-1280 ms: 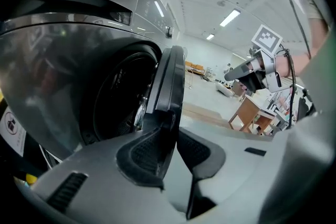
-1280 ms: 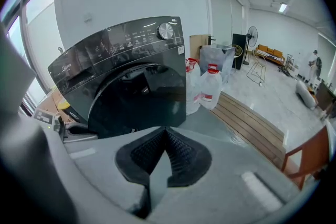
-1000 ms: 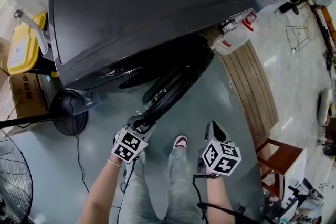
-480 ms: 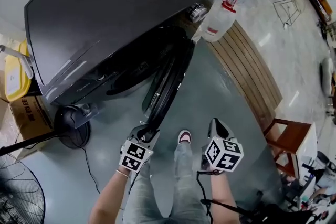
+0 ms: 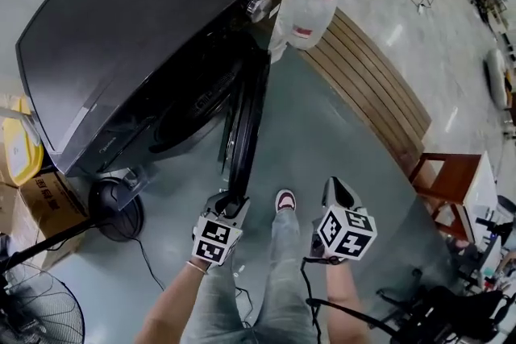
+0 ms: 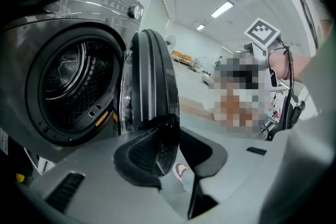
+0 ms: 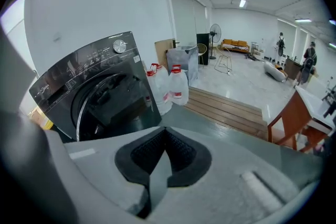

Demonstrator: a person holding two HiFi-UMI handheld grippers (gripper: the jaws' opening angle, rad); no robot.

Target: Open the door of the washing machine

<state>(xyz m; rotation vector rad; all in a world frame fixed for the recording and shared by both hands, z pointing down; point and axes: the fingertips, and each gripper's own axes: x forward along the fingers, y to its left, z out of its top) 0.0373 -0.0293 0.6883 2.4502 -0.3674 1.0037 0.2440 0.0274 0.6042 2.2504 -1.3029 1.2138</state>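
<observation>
The dark grey washing machine stands at the upper left, and its round door is swung out edge-on toward me. My left gripper is at the door's lower outer edge. In the left gripper view the door rim reaches down between the jaws beside the open drum. The left gripper has just been opening its jaws, and there is a gap between the rim and the right pad. My right gripper hangs apart to the right. Seen in its own view, the right gripper is shut on nothing and faces the machine.
Two clear water jugs stand by the machine's right corner, next to a slatted wooden platform. A wooden chair is at the right. A fan base, a cardboard box and a fan cage sit at the left. My shoe is between the grippers.
The door has swung further out, from slanted across the opening to edge-on toward me. My left gripper stayed at its lower edge and moved with it. The right gripper kept beside it.
</observation>
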